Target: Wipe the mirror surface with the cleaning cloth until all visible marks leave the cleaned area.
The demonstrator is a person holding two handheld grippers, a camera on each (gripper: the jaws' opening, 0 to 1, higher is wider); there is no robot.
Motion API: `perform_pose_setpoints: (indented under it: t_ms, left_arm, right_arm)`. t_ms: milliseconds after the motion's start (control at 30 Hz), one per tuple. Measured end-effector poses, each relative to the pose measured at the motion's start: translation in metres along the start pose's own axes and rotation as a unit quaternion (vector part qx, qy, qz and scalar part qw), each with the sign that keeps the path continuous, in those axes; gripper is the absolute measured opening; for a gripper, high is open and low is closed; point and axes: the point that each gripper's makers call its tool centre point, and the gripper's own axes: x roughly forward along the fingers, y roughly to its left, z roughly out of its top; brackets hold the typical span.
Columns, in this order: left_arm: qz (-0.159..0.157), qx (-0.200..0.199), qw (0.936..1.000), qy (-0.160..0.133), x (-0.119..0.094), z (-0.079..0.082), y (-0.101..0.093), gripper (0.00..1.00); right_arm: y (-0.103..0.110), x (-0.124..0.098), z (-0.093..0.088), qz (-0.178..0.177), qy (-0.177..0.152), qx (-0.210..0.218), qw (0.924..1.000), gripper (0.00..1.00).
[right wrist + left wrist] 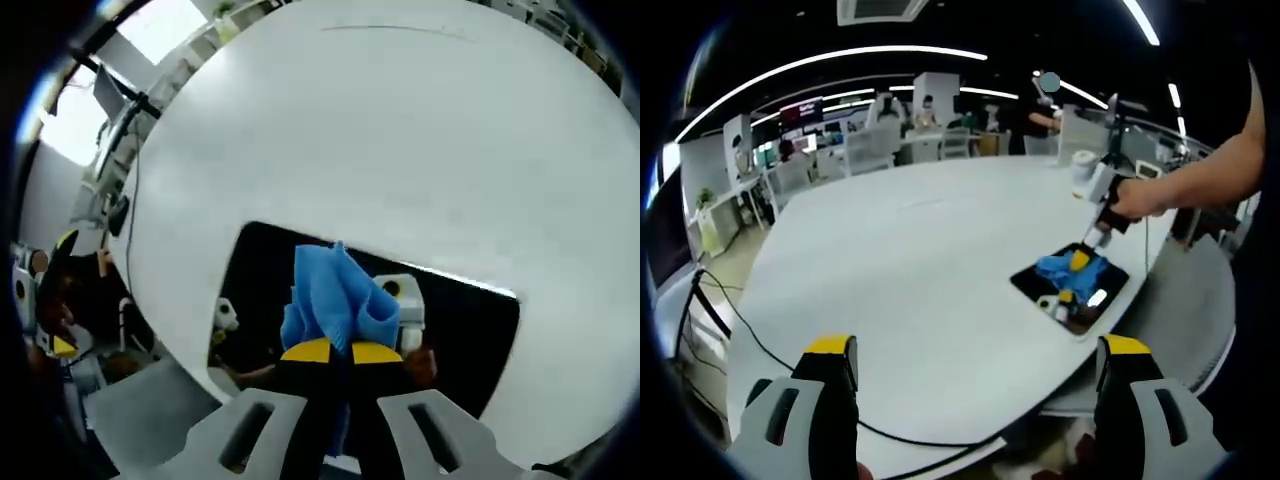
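The mirror is a dark rectangular pane lying flat on the white table, near its right edge. A bunched blue cleaning cloth rests on it. A person's hand holds my right gripper down on the cloth. In the right gripper view, the right gripper is shut on the cloth, which stands up in folds over the mirror. The glass reflects the gripper's parts. My left gripper hovers open over the table's near edge, well short of the mirror, with nothing between its jaws.
A black cable trails across the table's left front edge. A white cylindrical item stands on the table beyond the mirror. Desks, chairs and people fill the office behind. In the right gripper view, the table edge runs close to the mirror's left side.
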Motion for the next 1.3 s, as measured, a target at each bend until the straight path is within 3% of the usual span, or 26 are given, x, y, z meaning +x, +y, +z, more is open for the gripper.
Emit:
perform_pose_setpoints:
  t_ms: [500,867,1300]
  left_arm:
    - [0.005,-0.005,1.0,0.004,-0.001,0.0,0.0,1.0]
    - [0.004,-0.003,1.0,0.0,0.002,0.006,-0.003,1.0]
    - [0.005,0.0,1.0,-0.002,0.005,0.008,-0.005,1.0]
  right_arm:
    - [-0.007,0.003,0.029,-0.01,-0.015,-0.005,0.9998,0.0]
    - [-0.011,0.0,0.026,-0.003,-0.019,-0.002,0.9998,0.0]
    - [-0.042,-0.01,0.017,-0.015,-0.018,0.011,0.9997,0.0]
